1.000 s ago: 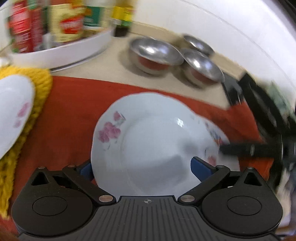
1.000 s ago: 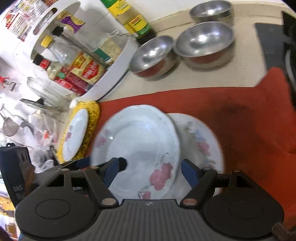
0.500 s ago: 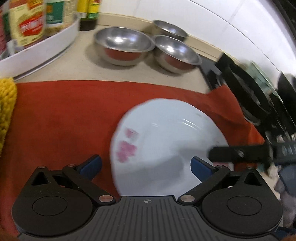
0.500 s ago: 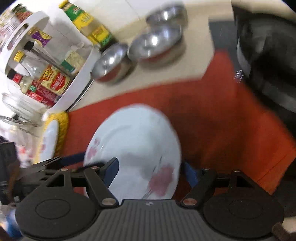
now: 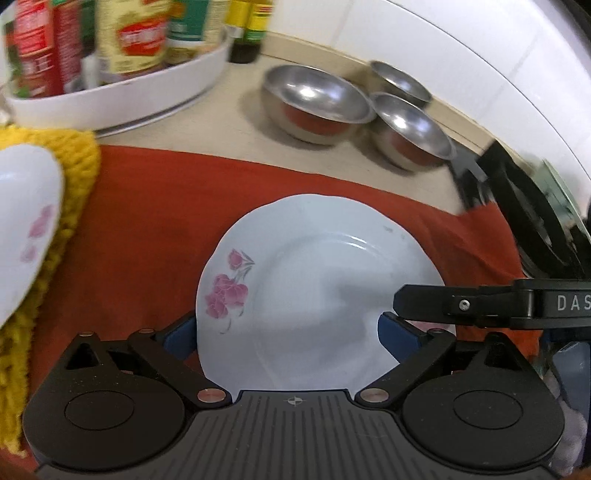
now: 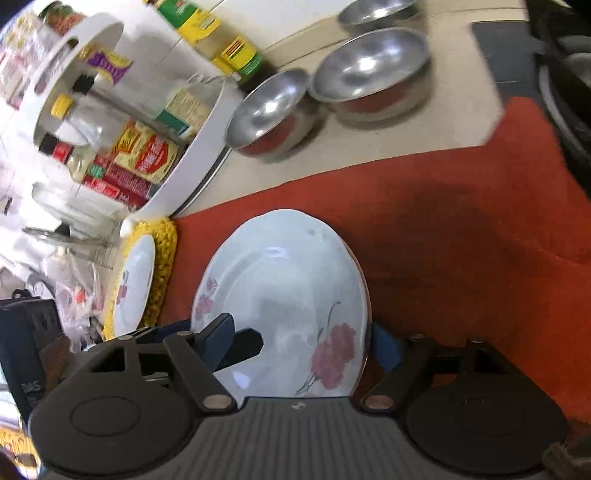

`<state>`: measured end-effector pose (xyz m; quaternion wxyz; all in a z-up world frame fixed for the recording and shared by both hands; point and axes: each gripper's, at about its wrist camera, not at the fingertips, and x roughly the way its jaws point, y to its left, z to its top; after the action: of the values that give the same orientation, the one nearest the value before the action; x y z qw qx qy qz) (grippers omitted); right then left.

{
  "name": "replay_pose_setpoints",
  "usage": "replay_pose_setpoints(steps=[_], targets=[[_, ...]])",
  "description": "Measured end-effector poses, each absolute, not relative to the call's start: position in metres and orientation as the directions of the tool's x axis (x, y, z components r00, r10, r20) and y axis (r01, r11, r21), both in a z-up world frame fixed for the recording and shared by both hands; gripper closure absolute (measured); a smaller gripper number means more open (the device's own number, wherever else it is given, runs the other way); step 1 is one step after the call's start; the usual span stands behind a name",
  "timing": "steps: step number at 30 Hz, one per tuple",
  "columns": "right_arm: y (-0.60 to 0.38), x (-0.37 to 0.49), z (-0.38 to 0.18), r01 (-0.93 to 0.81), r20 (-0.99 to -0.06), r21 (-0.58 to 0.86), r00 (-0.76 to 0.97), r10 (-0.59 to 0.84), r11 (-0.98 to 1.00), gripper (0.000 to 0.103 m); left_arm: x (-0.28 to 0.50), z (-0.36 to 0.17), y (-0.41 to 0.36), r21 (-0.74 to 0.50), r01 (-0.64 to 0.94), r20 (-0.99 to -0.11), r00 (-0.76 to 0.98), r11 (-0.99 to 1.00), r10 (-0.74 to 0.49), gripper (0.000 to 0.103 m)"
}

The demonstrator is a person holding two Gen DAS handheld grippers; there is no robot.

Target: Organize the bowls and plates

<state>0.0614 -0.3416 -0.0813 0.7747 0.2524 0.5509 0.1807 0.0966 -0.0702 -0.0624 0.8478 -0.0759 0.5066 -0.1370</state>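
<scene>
A white plate with pink flowers (image 5: 317,291) lies on the red cloth (image 5: 155,206) between the blue pads of my left gripper (image 5: 291,332), whose jaws stand wide around it. My right gripper (image 6: 303,336) also has its jaws wide around the same plate (image 6: 280,291); its black finger (image 5: 461,304) reaches over the plate's right edge in the left wrist view. A second flowered plate (image 5: 22,225) rests on a yellow knitted mat (image 5: 77,173) at the left. Three steel bowls (image 5: 317,99) stand behind the cloth, also in the right wrist view (image 6: 369,74).
A white turntable rack (image 5: 122,96) of bottles and jars stands at the back left. A black stove grate (image 5: 535,214) borders the cloth on the right. A white tiled wall (image 5: 424,33) runs behind the bowls.
Only one plate now shows on the cloth where two lay side by side. Both views swung right, then back left. Both grippers remain around the plate.
</scene>
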Motion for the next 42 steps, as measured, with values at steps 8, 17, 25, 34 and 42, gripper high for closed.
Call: replay_pose_setpoints(steps=[8,17,25,34,42], targets=[[-0.317,0.083,-0.084,-0.080,-0.783,0.542,0.313,0.537,0.836,0.030,0.088,-0.049,-0.042,-0.271,0.113,-0.809,0.512,0.956,-0.289,0.005],[-0.310,0.070,-0.042,-0.218,-0.775,0.377,0.459,0.435,0.900,0.029,0.076,-0.023,-0.014,-0.222,0.013,-0.785,0.590,0.975,-0.187,0.002],[-0.273,0.085,-0.037,-0.324,-0.757,0.401,0.410,0.509,0.857,0.028,0.062,-0.007,0.008,-0.149,-0.081,-0.774,0.630,0.985,-0.065,0.002],[-0.217,0.089,-0.017,-0.411,-0.718,0.396,0.418,0.556,0.821,0.026,0.060,0.010,0.043,-0.066,-0.128,-0.762,0.647,0.990,0.033,0.001],[-0.161,0.095,-0.011,-0.452,-0.703,0.408,0.399,0.589,0.793,0.026,0.065,0.015,0.084,-0.033,-0.162,-0.748,0.659,0.986,0.083,0.001]])
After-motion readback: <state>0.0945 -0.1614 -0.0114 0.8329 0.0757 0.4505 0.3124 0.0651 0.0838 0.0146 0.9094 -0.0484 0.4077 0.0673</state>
